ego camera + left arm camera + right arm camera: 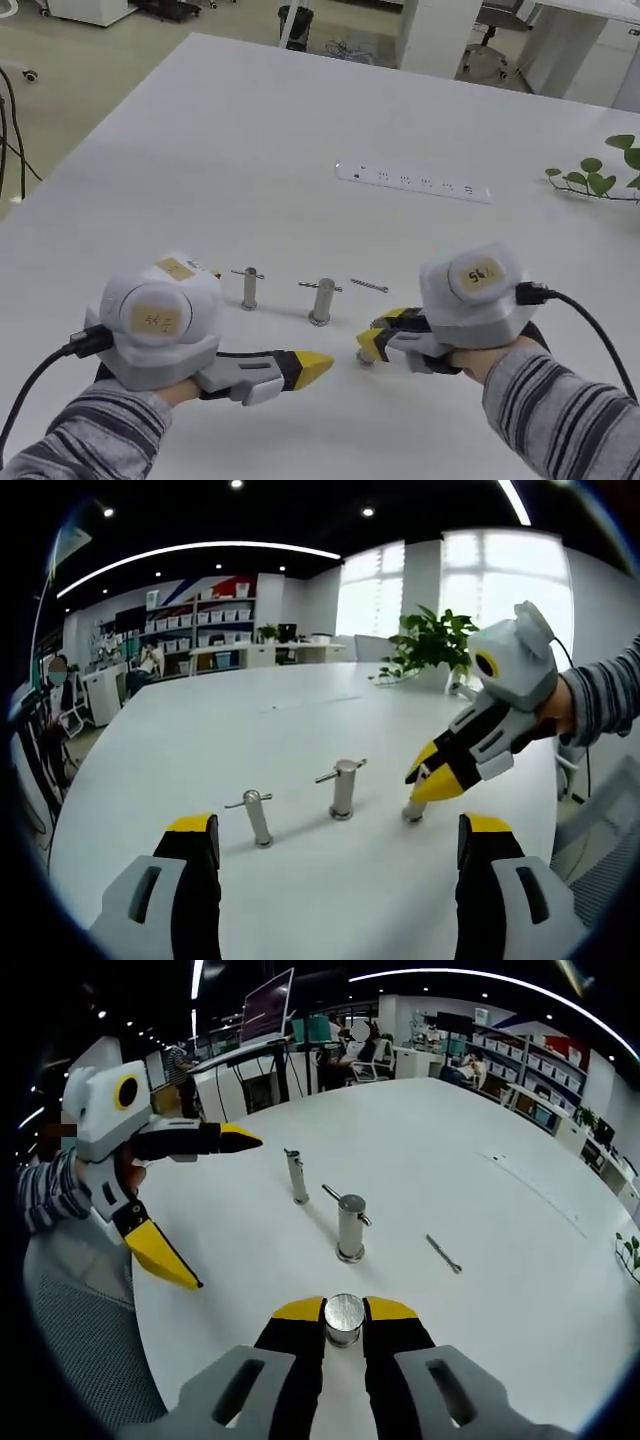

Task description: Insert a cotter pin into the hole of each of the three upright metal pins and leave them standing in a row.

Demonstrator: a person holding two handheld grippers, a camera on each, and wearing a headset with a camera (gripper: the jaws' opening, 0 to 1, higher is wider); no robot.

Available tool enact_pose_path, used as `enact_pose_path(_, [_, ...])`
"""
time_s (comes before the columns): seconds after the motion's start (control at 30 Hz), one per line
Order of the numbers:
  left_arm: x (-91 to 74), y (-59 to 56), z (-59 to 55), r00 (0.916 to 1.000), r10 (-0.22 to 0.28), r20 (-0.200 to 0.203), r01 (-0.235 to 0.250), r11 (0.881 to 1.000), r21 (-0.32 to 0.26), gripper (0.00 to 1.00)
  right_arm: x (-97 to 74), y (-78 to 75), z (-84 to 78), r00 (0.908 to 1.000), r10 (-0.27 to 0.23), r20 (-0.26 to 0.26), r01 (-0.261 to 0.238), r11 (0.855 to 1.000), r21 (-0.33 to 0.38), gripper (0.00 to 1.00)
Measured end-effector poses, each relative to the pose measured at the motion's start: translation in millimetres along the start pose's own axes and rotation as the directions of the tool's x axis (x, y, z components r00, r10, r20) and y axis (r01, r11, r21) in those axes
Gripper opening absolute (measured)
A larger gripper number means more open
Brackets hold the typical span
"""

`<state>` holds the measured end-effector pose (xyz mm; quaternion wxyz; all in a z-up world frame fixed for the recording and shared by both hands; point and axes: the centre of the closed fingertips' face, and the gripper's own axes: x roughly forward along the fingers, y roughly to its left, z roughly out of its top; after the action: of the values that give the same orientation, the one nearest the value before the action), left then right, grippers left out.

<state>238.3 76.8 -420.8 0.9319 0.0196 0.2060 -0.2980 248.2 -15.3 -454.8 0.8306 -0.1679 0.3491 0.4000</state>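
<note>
Standing vertical, one metal pin (344, 1314) is pinched in the right gripper's (344, 1308) fingers (300, 1312); the left gripper (338, 826) gapes.

We wear long sleeves (560, 400) striped grey and dark. Our left gripper (218, 1212) and right gripper (367, 348) have rounded pale-grey housings, each with a tan label bearing handwritten digits. The grey-and-black jaws are tipped yellow, and 1 black cable (590, 320) plugs into each housing.
</note>
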Motion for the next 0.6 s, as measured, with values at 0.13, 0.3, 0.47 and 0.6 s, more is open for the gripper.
enact_pose_path(0.13, [-0.1, 0.4, -0.8, 1.0, 0.001, -0.005, -0.001, 1.0, 0.001, 0.98, 5.2, 7.9, 0.9, 1.0, 0.005, 0.002, -0.005, 1.0, 0.012, 0.09])
enact_pose_path(0.3, [0.0, 1.2, -0.7, 1.0, 0.002, -0.006, -0.002, 1.0, -0.001, 0.98, 8.5, 15.7, 2.6, 0.9999, 0.009, 0.007, -0.009, 1.0, 0.015, 0.09])
enact_pose_path(0.47, [0.0, 1.0, -2.2, 0.9998, 0.001, -0.018, -0.001, 1.0, 0.005, 0.98, 10.3, 17.3, 4.2, 0.9998, -0.007, 0.021, 0.007, 1.0, 0.024, 0.09])
enact_pose_path(0.6, [0.1, 0.0, -1.0, 0.9999, -0.003, -0.013, 0.003, 1.0, 0.008, 0.98, 10.0, 18.6, 4.6, 0.9993, -0.023, 0.03, 0.021, 0.999, 0.037, 0.09])
